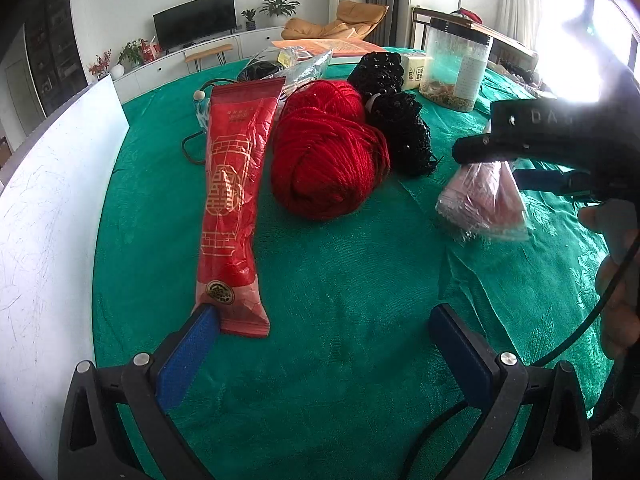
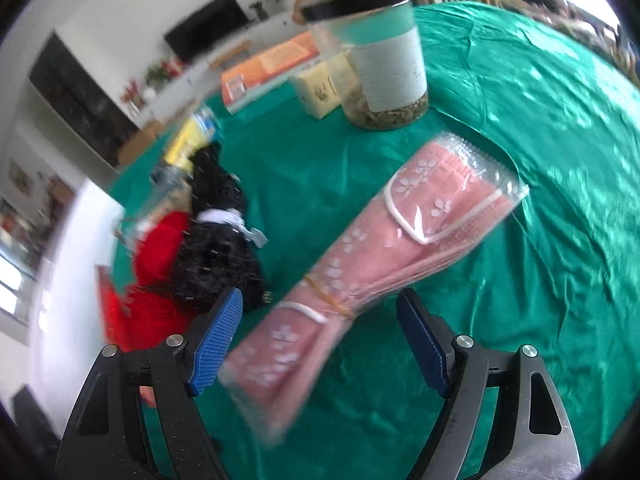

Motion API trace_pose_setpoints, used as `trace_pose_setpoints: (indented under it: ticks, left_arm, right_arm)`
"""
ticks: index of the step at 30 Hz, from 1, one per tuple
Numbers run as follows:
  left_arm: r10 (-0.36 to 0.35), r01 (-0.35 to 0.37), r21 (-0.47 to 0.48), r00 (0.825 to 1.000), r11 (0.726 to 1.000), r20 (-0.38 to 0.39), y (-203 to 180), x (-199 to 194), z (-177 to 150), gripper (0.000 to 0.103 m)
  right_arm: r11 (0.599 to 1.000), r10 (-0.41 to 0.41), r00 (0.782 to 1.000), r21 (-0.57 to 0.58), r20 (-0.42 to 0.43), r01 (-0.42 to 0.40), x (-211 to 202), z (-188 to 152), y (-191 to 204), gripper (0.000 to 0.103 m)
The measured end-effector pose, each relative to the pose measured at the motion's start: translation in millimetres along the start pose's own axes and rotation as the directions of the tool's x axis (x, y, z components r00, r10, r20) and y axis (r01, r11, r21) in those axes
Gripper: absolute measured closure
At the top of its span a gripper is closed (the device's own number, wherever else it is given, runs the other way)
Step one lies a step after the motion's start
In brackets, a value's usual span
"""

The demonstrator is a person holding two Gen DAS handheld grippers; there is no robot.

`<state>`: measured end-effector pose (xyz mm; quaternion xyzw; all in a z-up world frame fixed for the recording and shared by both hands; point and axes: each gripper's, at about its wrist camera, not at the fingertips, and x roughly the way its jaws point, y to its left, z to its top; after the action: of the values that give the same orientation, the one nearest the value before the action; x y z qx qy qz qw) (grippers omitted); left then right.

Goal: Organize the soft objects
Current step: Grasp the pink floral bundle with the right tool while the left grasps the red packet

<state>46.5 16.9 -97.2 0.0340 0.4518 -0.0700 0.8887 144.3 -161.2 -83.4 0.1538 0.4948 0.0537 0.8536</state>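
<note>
Pack of pink face masks in clear wrap, printed with small white flowers, cinched with a rubber band near its nearer end, set slantwise over the green tablecloth; whether resting on it or lifted off, cannot tell. Far end aimed toward a clear jar with black lid and white label, well short of it. Framed by the right gripper: jaws spread wide, blue pads on either side of the banded end, clear gap at the right-hand pad, left-hand pad just beside the wrap, contact not readable through blur. No squeeze visible. Left of the pack in the right wrist view: black knobbly yarn bundle, then red yarn behind it, touching. From the left wrist view: same red yarn pressed against black bundle, long red printed packet lying flat just beside the yarn. Left gripper also spread wide, holding nothing, bare cloth between the pads, left-hand pad at the near end of the red packet. White board standing along the table's left edge. Yellowish box close beside the jar.
</note>
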Motion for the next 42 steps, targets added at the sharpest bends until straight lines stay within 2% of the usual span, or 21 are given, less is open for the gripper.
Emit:
trace_pose_setpoints:
  ticks: [2,5,7,9,10,13,16,18,22,28,33,38,40,42]
  left_arm:
    - [0.0,0.0,0.0,1.0,1.0,0.0,0,0,0,0.0]
    - [0.002,-0.002,-0.002,1.0,1.0,0.003,0,0,1,0.0]
    - [0.005,-0.005,-0.005,1.0,1.0,0.004,0,0,2,0.0]
    - [0.007,-0.007,-0.008,1.0,1.0,0.005,0,0,2,0.0]
    - [0.006,-0.006,-0.009,1.0,1.0,0.005,0,0,3,0.0]
    - [-0.006,0.006,0.0,1.0,1.0,-0.018,1,-2,2,0.0]
    - [-0.033,0.031,-0.039,0.998,0.999,-0.044,7,-13,-5,0.0]
    - [-0.043,0.042,-0.053,0.999,0.998,-0.019,10,-25,-6,0.0]
    - [0.045,-0.043,-0.044,0.998,0.998,0.043,12,-35,12,0.0]
    - [0.12,-0.118,-0.136,0.993,0.984,0.002,27,-4,36,0.001]
    - [0.119,-0.126,-0.177,0.992,0.976,-0.05,43,16,35,0.004]
    - [0.132,-0.14,-0.19,0.99,0.972,-0.05,50,34,45,0.008]
    - [0.133,-0.139,-0.193,0.99,0.971,-0.045,53,36,49,0.014]
    - [0.125,-0.128,-0.183,0.992,0.975,-0.028,52,35,52,0.036]
  right_arm:
    - [0.998,-0.022,1.0,-0.052,0.005,0.023,-1,-2,-1,0.024]
    - [0.984,-0.116,0.993,-0.136,0.016,0.118,-10,-9,-15,0.024]
    - [0.956,-0.232,0.971,-0.172,0.063,0.239,-20,-13,-36,0.024]
    - [0.945,-0.277,0.957,-0.157,0.085,0.287,-26,-15,-58,0.024]
    - [0.948,-0.282,0.956,-0.132,0.078,0.291,-27,-17,-68,0.02]
    - [0.964,-0.256,0.961,-0.039,0.104,0.261,-38,-19,-84,0.021]
    - [0.964,-0.261,0.959,-0.022,0.111,0.265,-41,-24,-88,0.021]
    - [0.966,-0.256,0.959,-0.004,0.121,0.259,-45,-27,-92,0.021]
    - [0.97,-0.243,0.962,0.029,0.122,0.242,-42,-24,-95,0.021]
    - [0.97,-0.244,0.961,0.033,0.13,0.242,-47,-23,-95,0.021]
    - [0.971,-0.24,0.961,0.043,0.136,0.236,-49,-24,-95,0.021]
    - [0.969,-0.246,0.96,0.036,0.135,0.243,-49,-24,-94,0.021]
    - [0.969,-0.248,0.958,0.037,0.142,0.245,-50,-24,-94,0.021]
    - [0.969,-0.246,0.956,0.039,0.159,0.243,-53,-25,-93,0.021]
